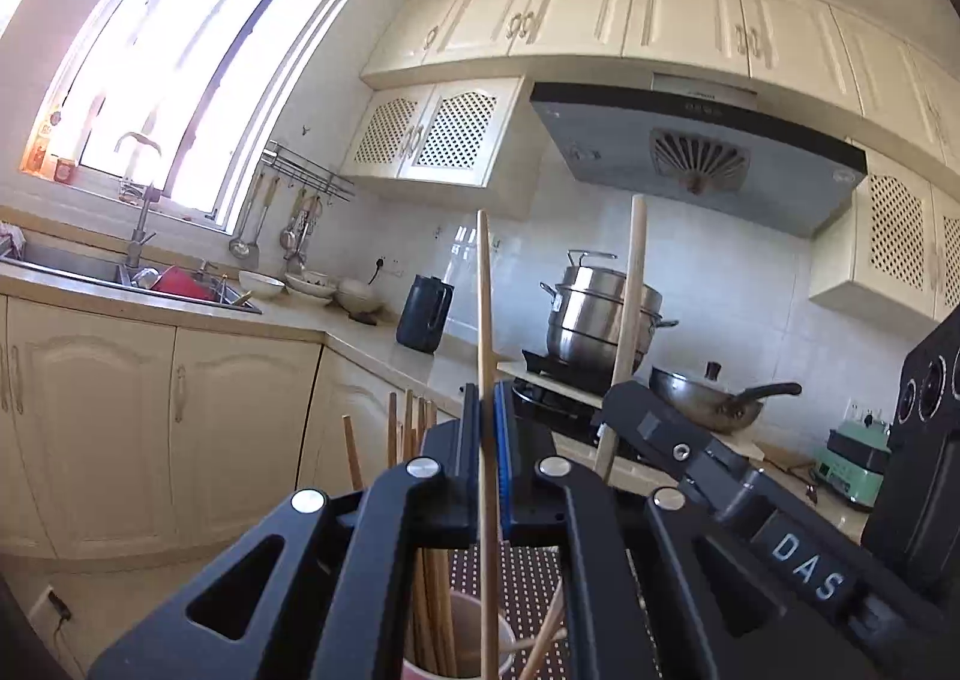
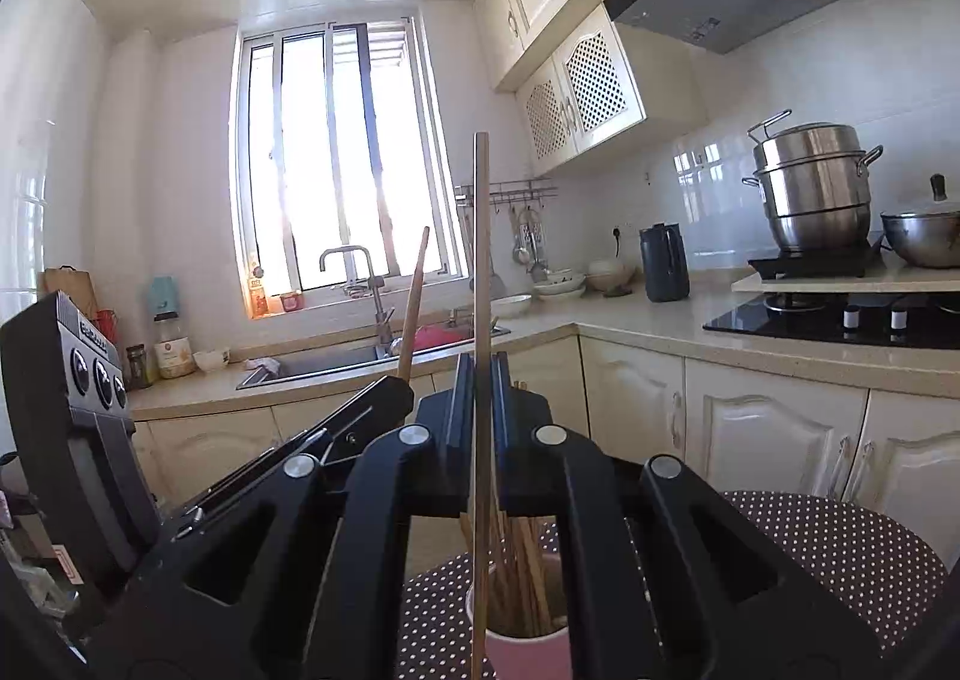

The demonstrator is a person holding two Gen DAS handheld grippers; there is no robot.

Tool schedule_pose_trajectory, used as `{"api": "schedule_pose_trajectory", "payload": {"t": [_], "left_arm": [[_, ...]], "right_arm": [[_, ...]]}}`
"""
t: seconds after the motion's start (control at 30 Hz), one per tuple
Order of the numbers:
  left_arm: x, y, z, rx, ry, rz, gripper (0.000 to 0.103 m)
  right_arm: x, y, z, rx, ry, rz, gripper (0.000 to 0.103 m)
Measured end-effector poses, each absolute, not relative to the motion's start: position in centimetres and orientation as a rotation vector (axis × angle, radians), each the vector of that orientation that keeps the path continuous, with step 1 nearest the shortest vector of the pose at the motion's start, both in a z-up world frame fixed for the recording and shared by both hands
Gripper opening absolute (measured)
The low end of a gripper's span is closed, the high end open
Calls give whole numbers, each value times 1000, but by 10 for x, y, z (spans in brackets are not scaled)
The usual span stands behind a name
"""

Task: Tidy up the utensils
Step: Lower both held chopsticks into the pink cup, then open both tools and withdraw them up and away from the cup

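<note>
Kitchen; gripped chopstick (image 1: 487, 356) upright.

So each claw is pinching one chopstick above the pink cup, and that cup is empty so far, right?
Not quite. Each claw, left and right, does pinch one chopstick above the pink cup, but the right wrist view shows the cup already holding a bundle of chopsticks.

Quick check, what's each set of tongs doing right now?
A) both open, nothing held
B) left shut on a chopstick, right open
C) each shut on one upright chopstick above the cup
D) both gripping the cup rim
C. The left tongs pinch one chopstick and the right tongs pinch another chopstick, each held upright above the pink cup already holding chopsticks.
</note>
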State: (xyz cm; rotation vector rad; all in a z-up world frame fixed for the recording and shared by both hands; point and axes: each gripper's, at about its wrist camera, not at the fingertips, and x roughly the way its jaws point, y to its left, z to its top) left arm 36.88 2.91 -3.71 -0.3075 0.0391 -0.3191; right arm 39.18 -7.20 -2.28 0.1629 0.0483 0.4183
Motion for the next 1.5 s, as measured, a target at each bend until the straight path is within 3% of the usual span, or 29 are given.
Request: {"api": "schedule_pose_trajectory", "payload": {"t": [0.57, 1.17, 1.5], "left_arm": [[428, 21, -87, -341, 71, -297, 5], [422, 15, -80, -280, -109, -217, 5], [423, 11, -89, -255, -47, -234, 5]], "right_arm": [[408, -72, -49, 62, -45, 433, 6], [396, -77, -56, 56, -81, 446, 6], [400, -75, -53, 51, -75, 425, 7]]}}
